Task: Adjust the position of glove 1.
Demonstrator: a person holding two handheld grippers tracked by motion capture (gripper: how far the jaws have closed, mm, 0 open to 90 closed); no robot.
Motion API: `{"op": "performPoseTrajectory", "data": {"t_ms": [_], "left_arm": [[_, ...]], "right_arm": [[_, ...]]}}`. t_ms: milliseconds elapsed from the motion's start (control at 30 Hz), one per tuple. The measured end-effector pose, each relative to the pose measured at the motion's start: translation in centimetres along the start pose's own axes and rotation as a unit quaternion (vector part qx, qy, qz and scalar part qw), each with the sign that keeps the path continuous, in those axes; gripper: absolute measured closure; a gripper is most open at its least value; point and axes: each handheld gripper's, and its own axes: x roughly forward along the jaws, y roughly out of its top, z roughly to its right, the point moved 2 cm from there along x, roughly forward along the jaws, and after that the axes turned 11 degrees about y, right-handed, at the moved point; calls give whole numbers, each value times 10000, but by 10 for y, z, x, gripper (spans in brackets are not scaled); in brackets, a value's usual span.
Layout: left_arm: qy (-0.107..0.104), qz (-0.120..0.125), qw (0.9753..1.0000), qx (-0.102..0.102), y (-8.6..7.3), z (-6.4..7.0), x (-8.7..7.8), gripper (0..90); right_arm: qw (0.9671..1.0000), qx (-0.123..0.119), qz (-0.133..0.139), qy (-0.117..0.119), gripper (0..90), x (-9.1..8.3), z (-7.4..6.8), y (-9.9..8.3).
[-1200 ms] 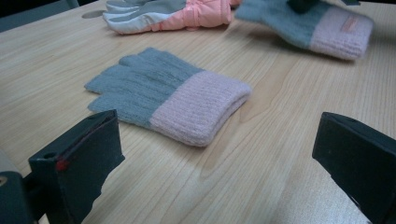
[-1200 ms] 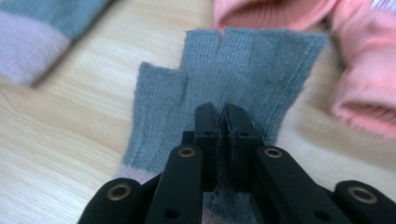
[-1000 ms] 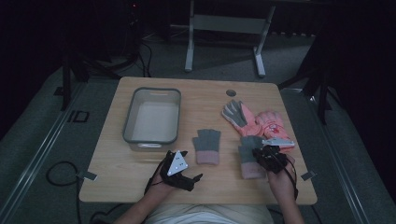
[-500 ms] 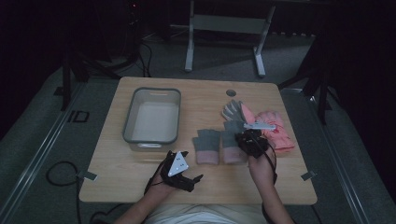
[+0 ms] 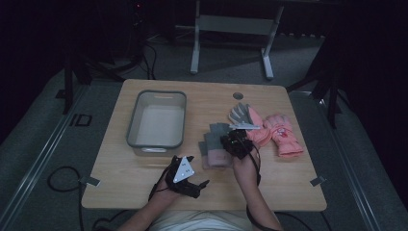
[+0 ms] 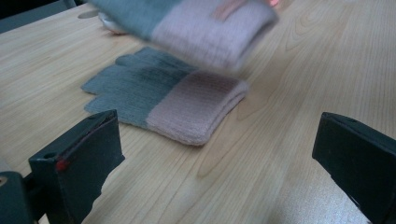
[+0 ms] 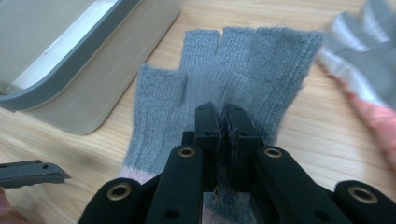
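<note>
My right gripper (image 5: 230,143) (image 7: 226,116) is shut on a grey knit fingerless glove with a pink cuff (image 7: 243,70) (image 5: 219,130), pinching it mid-palm. It holds that glove just above its twin (image 5: 211,156), which lies flat on the wooden table. In the left gripper view the lying glove (image 6: 163,100) is sharp and the held one (image 6: 201,23) is blurred above it. My left gripper (image 5: 198,171) (image 6: 219,149) rests near the table's front edge, jaws wide open and empty, pointing at the gloves.
A grey tray (image 5: 156,143) (image 7: 70,56) stands left of the gloves, with nothing visible in it. A pink and grey ski glove pair (image 5: 276,132) (image 7: 369,60) lies to the right. The table (image 5: 144,192) has a round hole (image 5: 237,95) near its far edge.
My right gripper has carried the knit glove leftwards from the table's right front to above the other knit glove. The left gripper has stayed put.
</note>
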Motion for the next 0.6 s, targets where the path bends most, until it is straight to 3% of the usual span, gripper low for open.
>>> {"op": "performPoseTrajectory", "data": {"t_ms": [200, 600], "left_arm": [[8, 17, 10000, 21, 0, 1, 0, 10], [58, 4, 10000, -16, 0, 0, 0, 10]], "right_arm": [[9999, 55, -112, 74, 852, 18, -7, -2], [9990, 235, -380, 49, 845, 40, 6, -16]]}}
